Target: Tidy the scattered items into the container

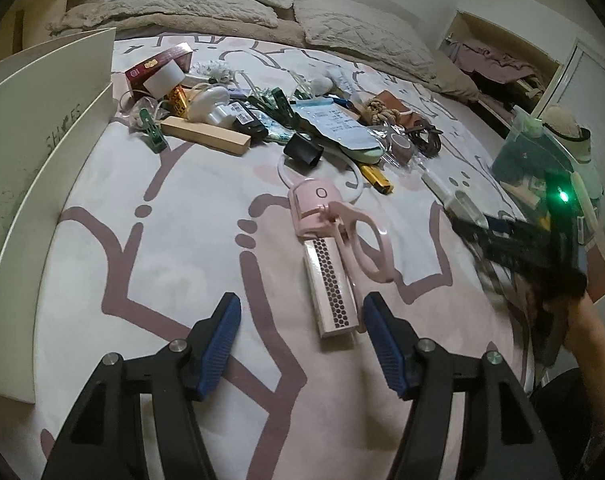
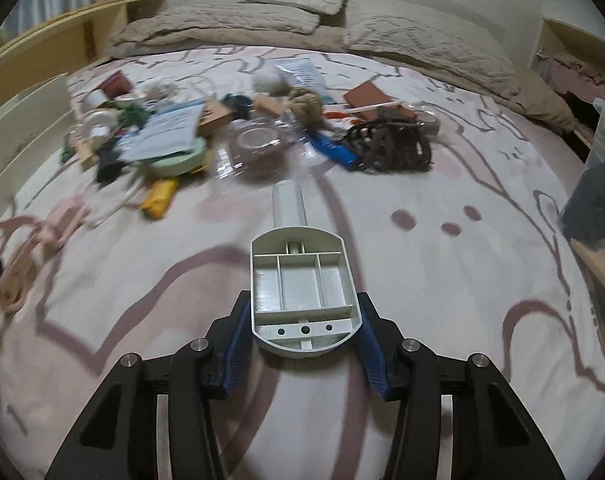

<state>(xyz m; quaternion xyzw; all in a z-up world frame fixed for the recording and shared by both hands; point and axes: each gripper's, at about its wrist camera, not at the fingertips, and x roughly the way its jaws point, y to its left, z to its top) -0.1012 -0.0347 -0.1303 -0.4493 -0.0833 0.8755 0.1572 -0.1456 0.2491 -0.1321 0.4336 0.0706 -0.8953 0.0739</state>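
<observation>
in the right wrist view, the right gripper [image 2: 304, 334] is seen low in the centre of the frame, closed on a grey-white plastic handle piece [image 2: 302, 280]; the blue pads [image 2: 238, 344] are pressed against its two sides. the ribbed, compartmented underside of the piece is turned toward the camera, and its round shaft is pointed up the frame toward the pile of scattered items [image 2: 246, 136]. the piece is held above the pink-patterned bedspread [image 2: 462, 280].

in the left wrist view, the left gripper [image 1: 300, 340] is shown at the bottom centre, partly open with nothing between its pads. just above it and slightly to the right, a pink box with a perforated panel [image 1: 332, 280] is laid on the bedspread, touched by a pink eyelash curler [image 1: 362, 240] and a small pink device [image 1: 314, 208].

the scattered items [image 1: 262, 120] are spread across the upper middle of the frame: a wooden block [image 1: 206, 136], a black cap [image 1: 302, 150], a red box [image 1: 158, 66], a green clip [image 1: 152, 132] and a paper slip [image 1: 334, 124] can be made out.

a clear plastic container [image 1: 542, 160] with things already in it is seen at the right edge. a white box lid [image 1: 42, 140] is stood on edge along the left. the right gripper is blurred at the right of this view, with a hand [image 1: 590, 332] below it.
</observation>
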